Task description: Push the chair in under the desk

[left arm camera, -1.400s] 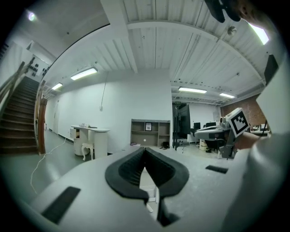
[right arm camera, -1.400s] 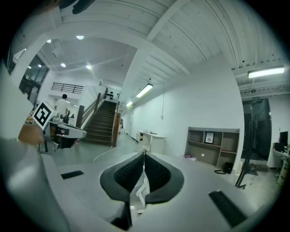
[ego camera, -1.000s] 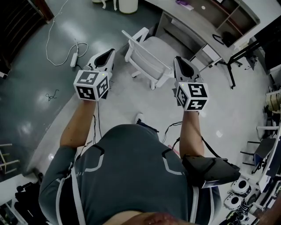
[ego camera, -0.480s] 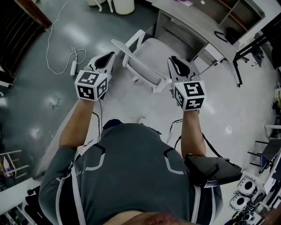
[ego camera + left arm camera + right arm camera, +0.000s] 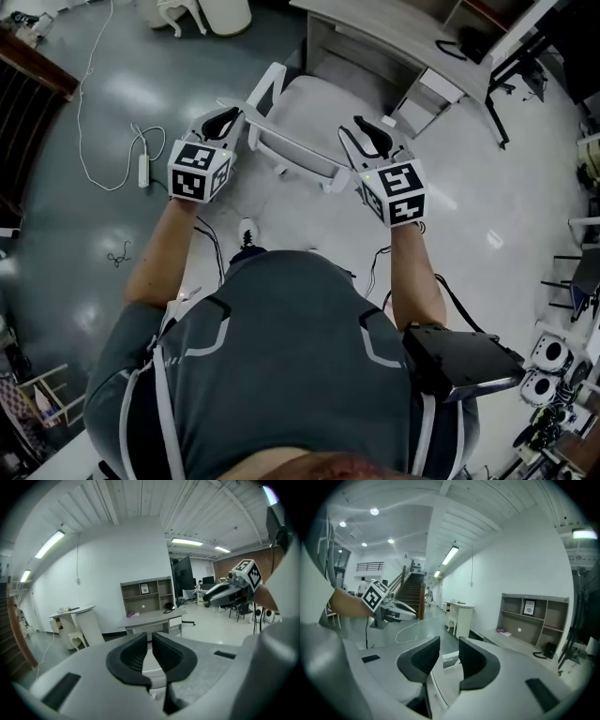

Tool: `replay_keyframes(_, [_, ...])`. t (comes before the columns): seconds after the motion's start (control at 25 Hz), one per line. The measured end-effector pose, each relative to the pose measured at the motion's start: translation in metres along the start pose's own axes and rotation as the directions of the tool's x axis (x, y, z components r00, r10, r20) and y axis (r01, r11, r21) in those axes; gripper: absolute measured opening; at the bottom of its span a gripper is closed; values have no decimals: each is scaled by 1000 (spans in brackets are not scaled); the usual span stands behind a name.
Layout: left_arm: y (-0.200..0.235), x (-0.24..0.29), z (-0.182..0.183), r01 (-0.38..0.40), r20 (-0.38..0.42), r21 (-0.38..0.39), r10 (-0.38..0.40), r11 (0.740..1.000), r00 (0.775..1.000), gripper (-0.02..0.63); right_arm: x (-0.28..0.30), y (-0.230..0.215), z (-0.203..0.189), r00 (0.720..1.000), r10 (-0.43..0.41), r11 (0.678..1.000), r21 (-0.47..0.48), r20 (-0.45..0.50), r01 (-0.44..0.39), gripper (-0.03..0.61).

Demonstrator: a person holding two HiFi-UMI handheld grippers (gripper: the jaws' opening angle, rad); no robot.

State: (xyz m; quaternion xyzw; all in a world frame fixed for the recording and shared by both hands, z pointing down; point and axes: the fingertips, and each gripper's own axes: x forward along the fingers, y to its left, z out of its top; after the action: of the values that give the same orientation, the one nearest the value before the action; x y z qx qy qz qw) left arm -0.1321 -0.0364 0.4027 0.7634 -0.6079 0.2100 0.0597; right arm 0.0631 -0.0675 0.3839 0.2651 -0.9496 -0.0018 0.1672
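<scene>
The white chair with a grey seat [image 5: 314, 112] stands with its seat toward the grey desk [image 5: 394, 33], backrest rail [image 5: 291, 152] nearest me. My left gripper [image 5: 230, 117] is at the rail's left end. Its jaws are opening with only a narrow gap, and the chair's white top edge [image 5: 157, 677] lies just below them. My right gripper [image 5: 361, 131] is at the rail's right end. Its jaws are opening wider, and the backrest edge [image 5: 436, 686] runs up into the gap untouched. The desk [image 5: 150, 618] shows straight ahead beyond the left gripper [image 5: 151, 641].
A power strip with a white cable [image 5: 143, 169] lies on the floor to the left. A white side table [image 5: 202, 11] stands at the far left of the desk. A black stand base [image 5: 497, 89] and shoes [image 5: 548, 356] sit at the right.
I have stepped forward and the chair stands closer to the desk. Both grippers have come up to the backrest rail, and their jaws have parted, the right more than the left.
</scene>
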Motion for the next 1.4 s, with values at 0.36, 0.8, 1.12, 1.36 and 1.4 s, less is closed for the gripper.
replay_keyframes(0.36, [48, 50, -65, 244, -180, 247, -203, 938, 963, 164, 55, 32, -51, 980, -59, 998, -47, -190, 51, 156])
replay_keyframes(0.8, [61, 98, -147, 471, -409, 453, -293, 757, 864, 227, 99, 57, -125, 922, -67, 997, -58, -381, 49, 216])
replay_keyframes(1.12, [57, 129, -181, 553, -481, 536, -307, 637, 821, 221, 117, 60, -182, 830, -92, 994, -96, -550, 47, 217])
replay_keyframes(1.36, [59, 141, -189, 580, -506, 585, -304, 567, 807, 180, 130, 56, -193, 815, -129, 992, -71, -565, 107, 216])
replay_keyframes(1.4, [58, 141, -190, 590, -515, 582, -309, 559, 800, 178, 131, 54, -194, 815, -140, 990, -67, -562, 124, 215])
